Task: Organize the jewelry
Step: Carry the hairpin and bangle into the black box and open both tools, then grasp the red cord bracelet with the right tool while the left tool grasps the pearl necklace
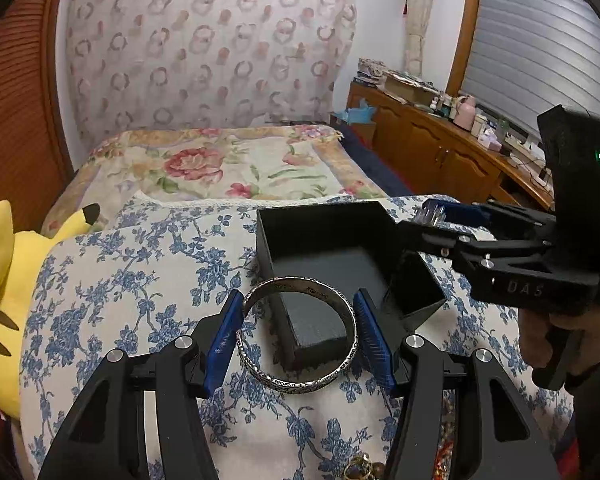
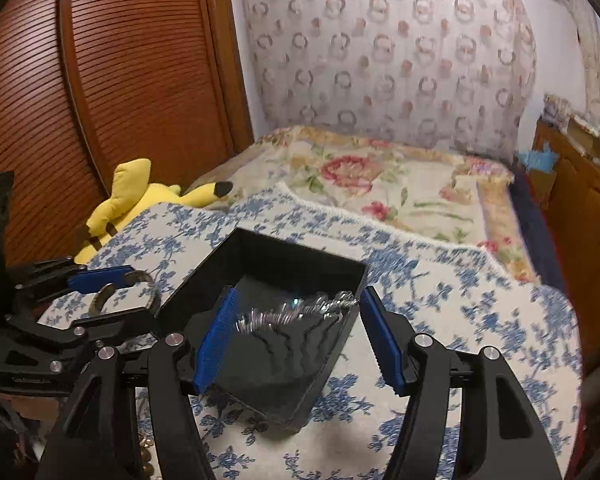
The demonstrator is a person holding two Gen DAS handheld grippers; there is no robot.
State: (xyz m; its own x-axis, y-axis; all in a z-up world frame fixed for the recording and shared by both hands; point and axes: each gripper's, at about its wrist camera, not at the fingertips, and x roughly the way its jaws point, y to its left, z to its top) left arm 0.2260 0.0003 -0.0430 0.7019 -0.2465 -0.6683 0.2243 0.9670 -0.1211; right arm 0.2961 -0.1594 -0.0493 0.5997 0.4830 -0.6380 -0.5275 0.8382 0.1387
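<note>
We see a blue-flowered white cloth [image 1: 140, 264] spread over the near surface, and beyond it a bed cover [image 1: 228, 164] printed with large red roses. A yellow plush toy [image 1: 4, 288] with a black-tipped ear lies at the cloth's left edge, beside a reddish slatted wooden door [image 2: 112, 80]. Behind the bed hangs a pale curtain [image 1: 204, 44] patterned with rings. Along the right wall we find a wooden cabinet [image 1: 432, 148], its top crowded with boxes and small bottles, under a grey window blind [image 1: 540, 52].
</note>
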